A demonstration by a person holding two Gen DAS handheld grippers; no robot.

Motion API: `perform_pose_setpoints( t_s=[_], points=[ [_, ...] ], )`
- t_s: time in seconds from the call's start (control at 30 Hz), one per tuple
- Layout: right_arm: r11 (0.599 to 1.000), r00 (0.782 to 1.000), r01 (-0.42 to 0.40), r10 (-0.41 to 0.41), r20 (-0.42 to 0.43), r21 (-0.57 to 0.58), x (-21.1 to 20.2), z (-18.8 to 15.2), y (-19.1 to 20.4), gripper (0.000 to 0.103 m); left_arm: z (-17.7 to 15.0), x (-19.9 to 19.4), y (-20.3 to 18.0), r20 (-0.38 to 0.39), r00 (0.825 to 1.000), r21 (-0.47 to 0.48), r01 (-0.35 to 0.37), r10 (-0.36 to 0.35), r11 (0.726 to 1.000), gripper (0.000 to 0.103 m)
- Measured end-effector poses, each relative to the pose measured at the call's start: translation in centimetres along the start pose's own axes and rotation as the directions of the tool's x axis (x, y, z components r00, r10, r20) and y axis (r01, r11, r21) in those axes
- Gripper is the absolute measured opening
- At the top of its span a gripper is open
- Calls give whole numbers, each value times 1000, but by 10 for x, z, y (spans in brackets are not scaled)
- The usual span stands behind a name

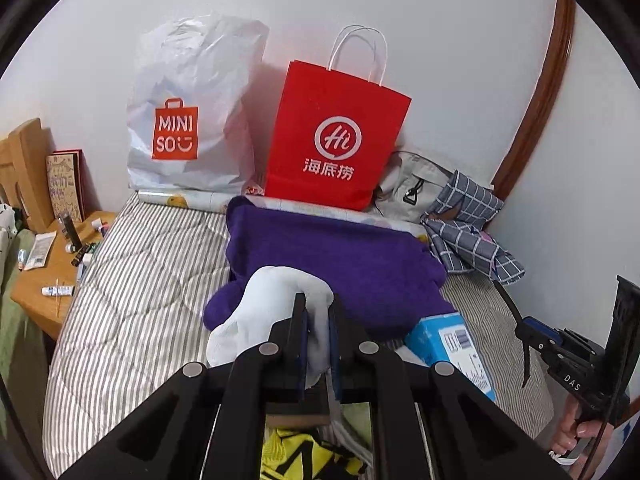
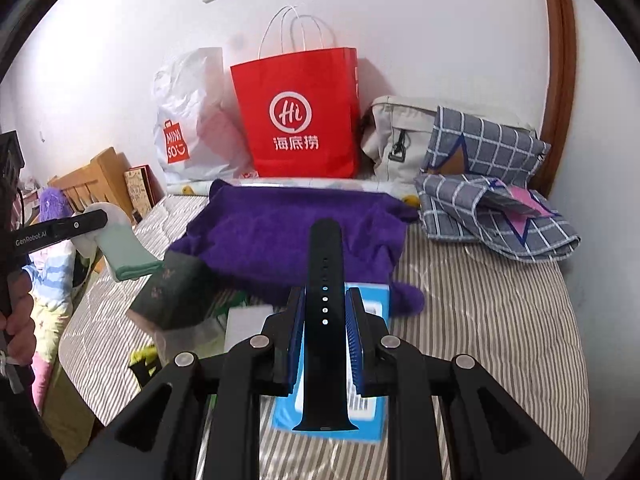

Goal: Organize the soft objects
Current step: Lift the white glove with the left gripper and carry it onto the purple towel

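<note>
Left wrist view: we are clamping one white sock (image 1: pixel 260 312) between the two fingers of our left gripper (image 1: pixel 318 320), and it is hanging above the near edge of one purple towel (image 1: pixel 340 256) that is lying spread on the striped bed (image 1: pixel 140 280). Right wrist view: our right gripper (image 2: pixel 324 320) is pinching one black watch strap (image 2: pixel 325 280), which is pointing upright between the fingers, over one blue box (image 2: pixel 372 412) that is resting on the bed just beside the towel.

We are counting two bags standing against the wall behind the towel: one white plastic bag (image 1: pixel 188 108) and one red paper bag (image 1: pixel 336 136), side by side. One grey pouch (image 2: pixel 396 136) and one checked cloth (image 2: pixel 492 184) are lying to the right of them. One dark sock (image 2: pixel 176 292) is sitting on the bed near the towel's left corner, and our other gripper is holding the white sock (image 2: pixel 120 248) above it.
</note>
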State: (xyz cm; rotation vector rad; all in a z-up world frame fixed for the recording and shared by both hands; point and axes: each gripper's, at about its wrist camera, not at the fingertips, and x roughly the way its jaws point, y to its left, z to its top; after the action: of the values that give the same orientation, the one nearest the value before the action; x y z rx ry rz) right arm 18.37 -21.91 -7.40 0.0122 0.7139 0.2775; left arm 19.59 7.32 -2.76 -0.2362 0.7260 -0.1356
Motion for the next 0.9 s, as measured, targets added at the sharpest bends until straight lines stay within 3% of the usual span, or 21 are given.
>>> perform_pose_setpoints(
  t_s=[0.9],
  points=[
    [1000, 1000, -10, 11, 23, -22, 81, 110, -24, 20, 91, 82, -10, 17, 997, 34, -70, 69, 997, 9]
  ],
)
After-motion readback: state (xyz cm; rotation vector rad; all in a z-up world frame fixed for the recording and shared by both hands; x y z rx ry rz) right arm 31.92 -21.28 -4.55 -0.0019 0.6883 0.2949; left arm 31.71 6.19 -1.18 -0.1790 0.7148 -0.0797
